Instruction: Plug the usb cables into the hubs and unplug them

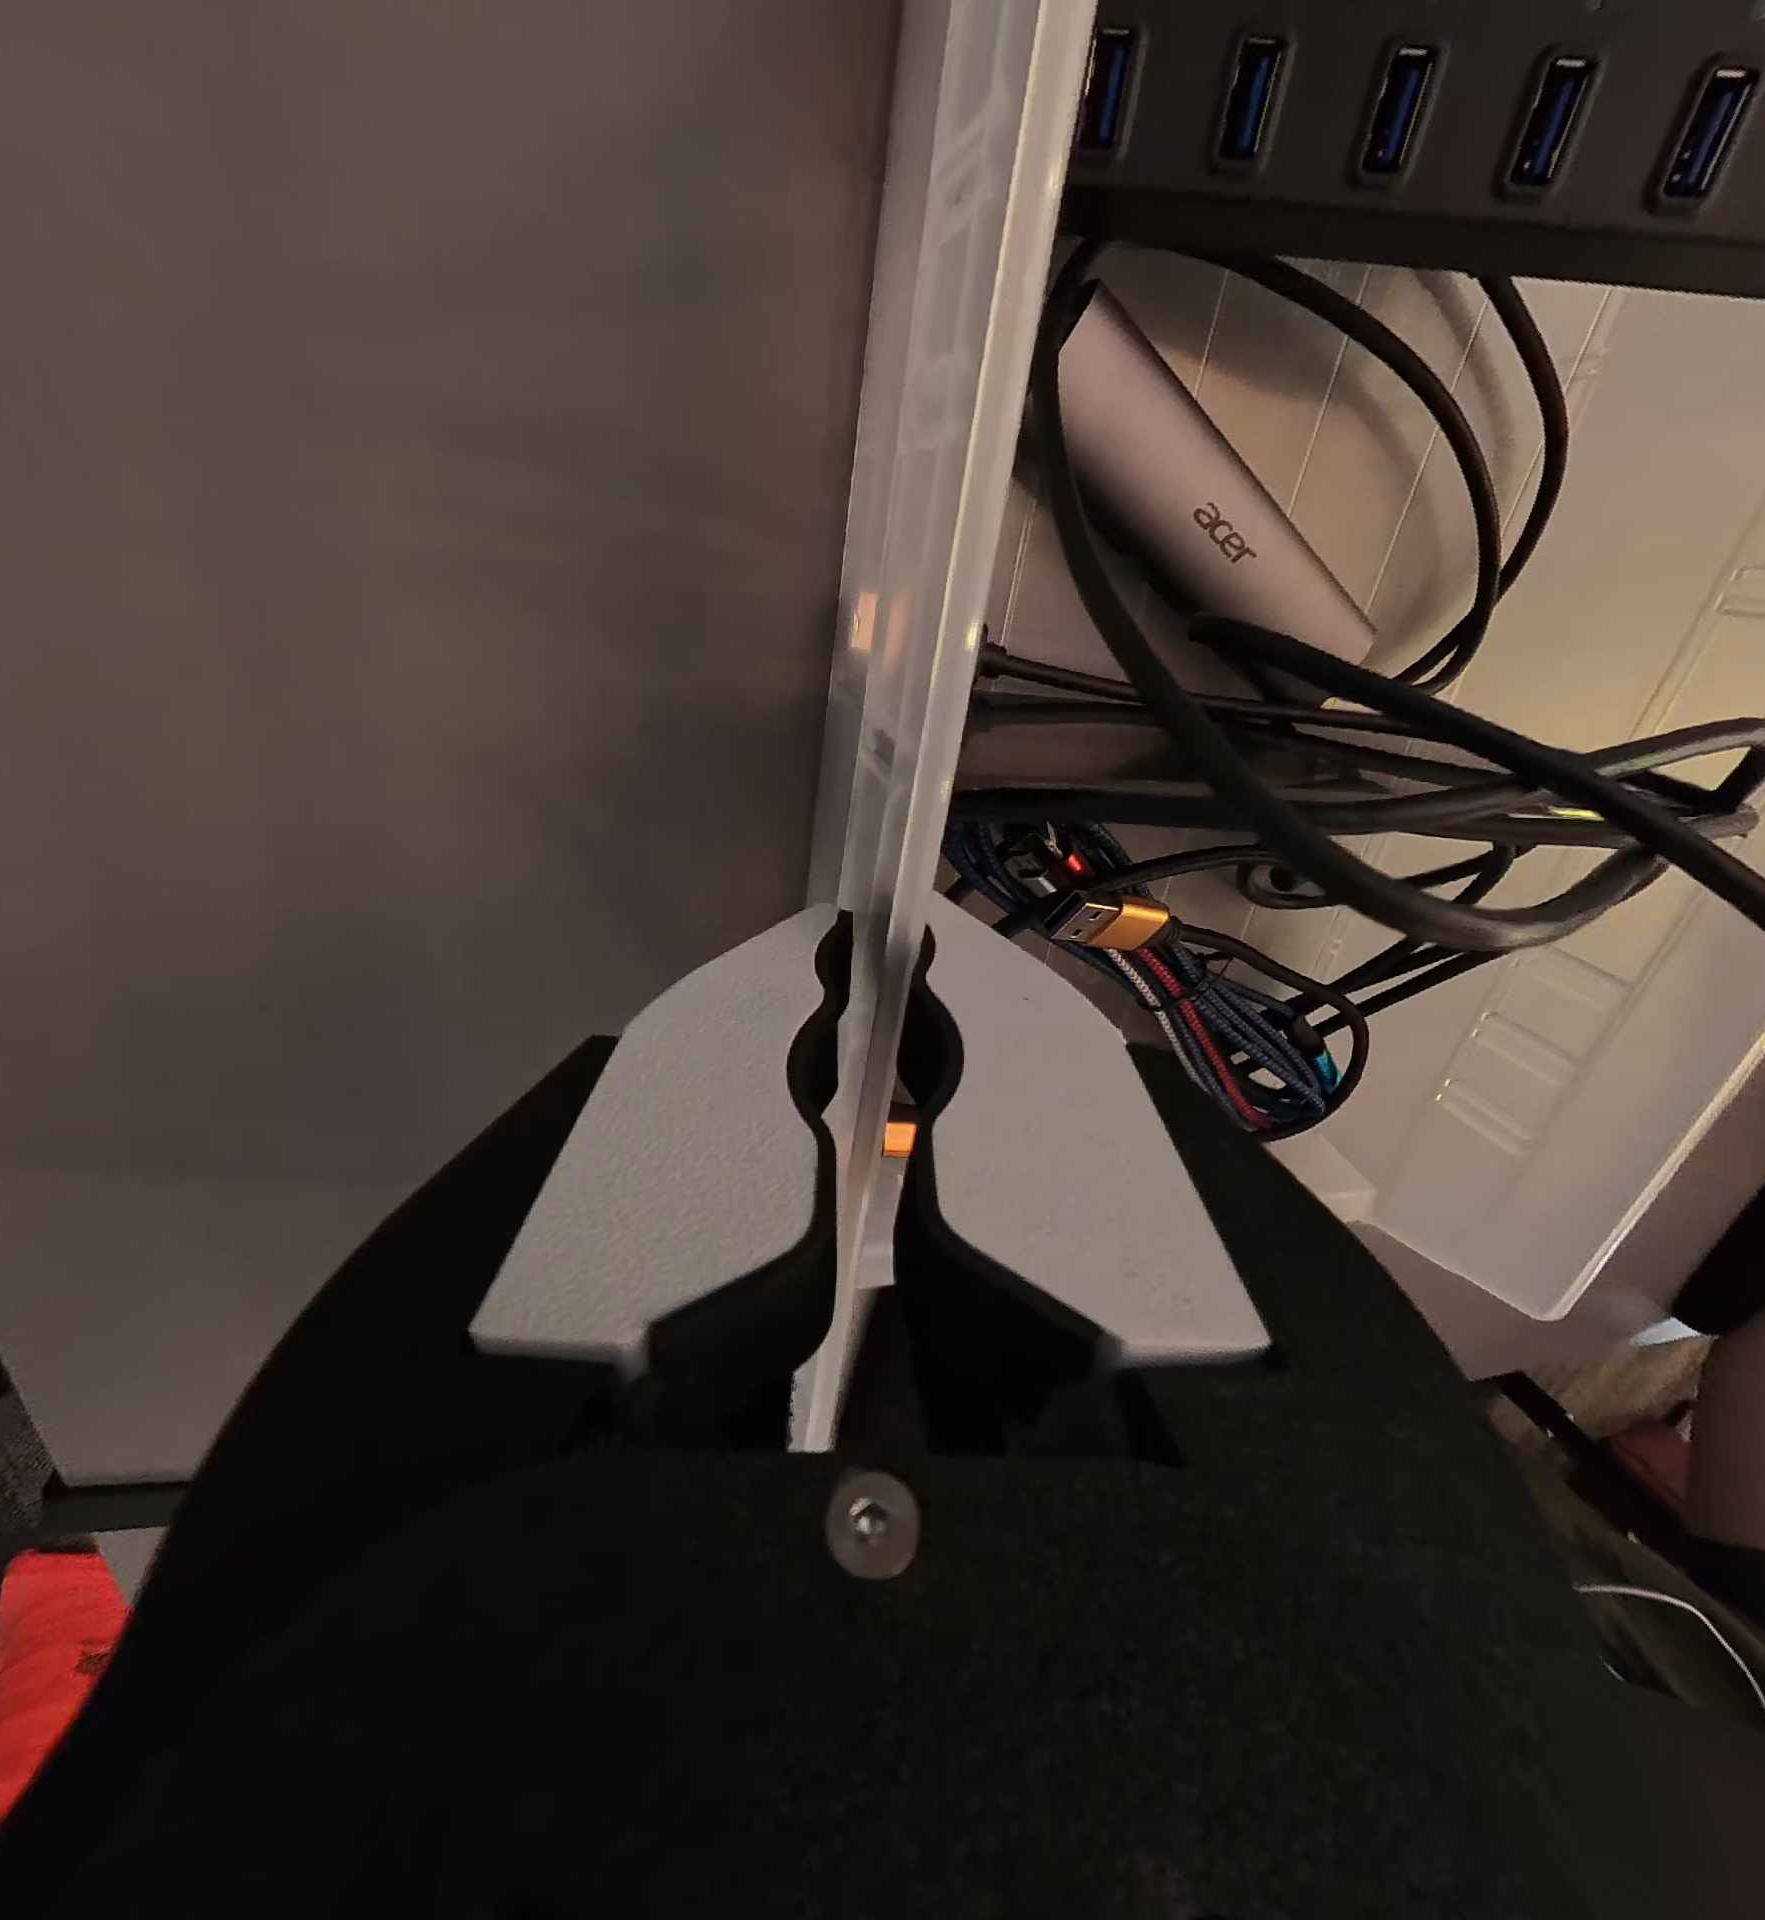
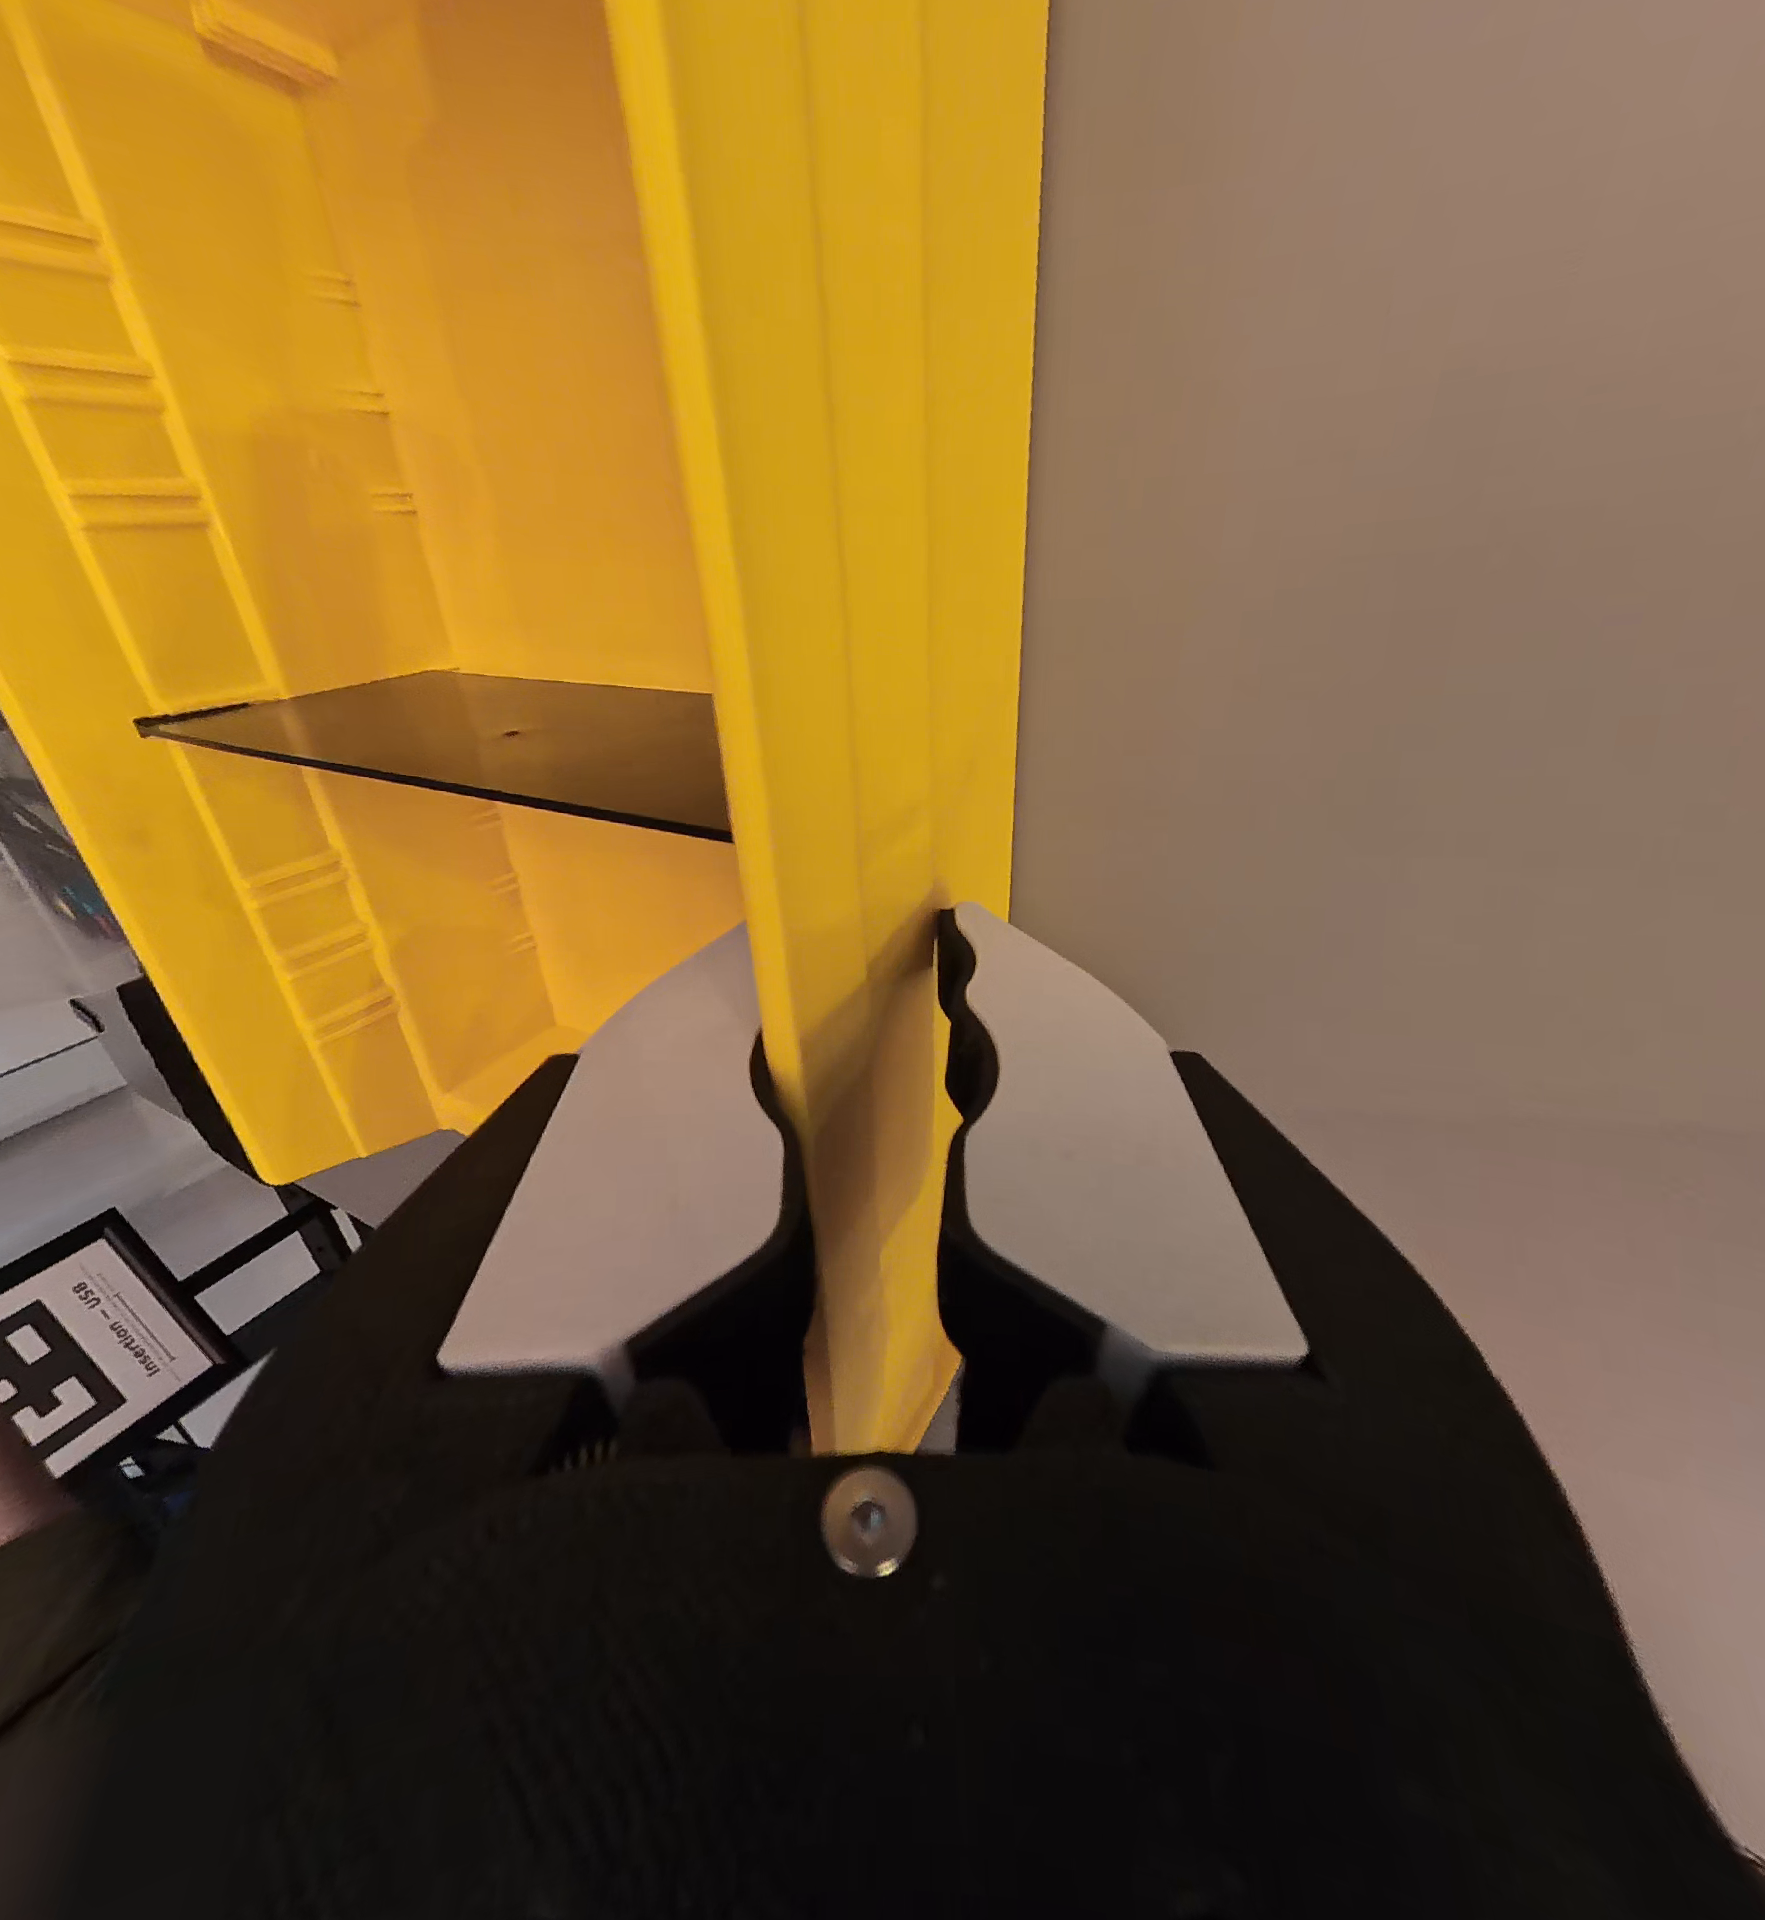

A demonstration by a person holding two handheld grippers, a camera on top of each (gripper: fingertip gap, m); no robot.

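Observation:
My left gripper (image 1: 873, 935) is shut on the rim of a white translucent bin (image 1: 945, 436). Inside that bin lie a black hub with several blue USB ports (image 1: 1480, 114), a grey hub (image 1: 1221, 499), a tangle of black cables (image 1: 1377, 810), and braided cables (image 1: 1242, 1039), one with a gold-sleeved USB plug (image 1: 1117, 923). My right gripper (image 2: 925, 925) is shut on the rim of a yellow bin (image 2: 857, 520). The yellow bin holds only a black divider plate (image 2: 462, 738).
A pale wall or table surface fills the left of the left wrist view (image 1: 390, 520) and the right of the right wrist view (image 2: 1429, 623). A framed card with a black-and-white marker (image 2: 78, 1340) lies at lower left. A person's sleeve (image 1: 1751, 1236) shows at right. The left gripper's tips are roughly 75 cm from the right gripper's.

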